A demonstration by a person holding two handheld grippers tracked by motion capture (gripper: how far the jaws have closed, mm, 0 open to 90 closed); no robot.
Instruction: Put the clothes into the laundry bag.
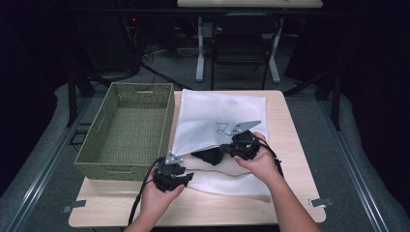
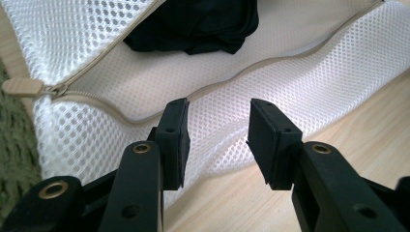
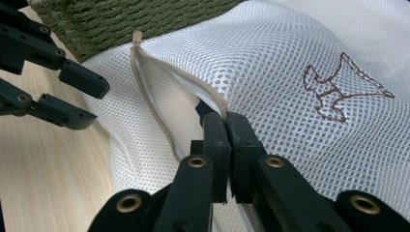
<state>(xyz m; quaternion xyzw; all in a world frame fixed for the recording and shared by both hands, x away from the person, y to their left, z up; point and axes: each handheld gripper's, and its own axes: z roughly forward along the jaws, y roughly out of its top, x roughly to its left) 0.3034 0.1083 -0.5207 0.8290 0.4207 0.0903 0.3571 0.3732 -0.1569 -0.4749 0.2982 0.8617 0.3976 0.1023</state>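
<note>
A white mesh laundry bag (image 1: 217, 108) lies flat on the wooden table, its zipper open along the near side. A black garment (image 1: 209, 156) sits in the opening, dark and bunched in the left gripper view (image 2: 193, 24). My right gripper (image 3: 226, 121) is shut on the bag's upper zipper edge and lifts it; in the high view it (image 1: 228, 148) is just right of the garment. My left gripper (image 2: 217, 130) stands open over the bag's lower zipper edge (image 2: 290, 82), touching nothing, at the bag's near left corner (image 1: 186, 178). The beige zipper pull (image 2: 21, 87) rests at the bag's left end.
A green woven basket (image 1: 167, 116) stands to the left of the bag, with nothing in it. A brown embroidered dog (image 3: 338, 92) marks the bag's top layer. Bare table (image 1: 111, 208) runs along the near edge. Chair and desk legs stand beyond the table.
</note>
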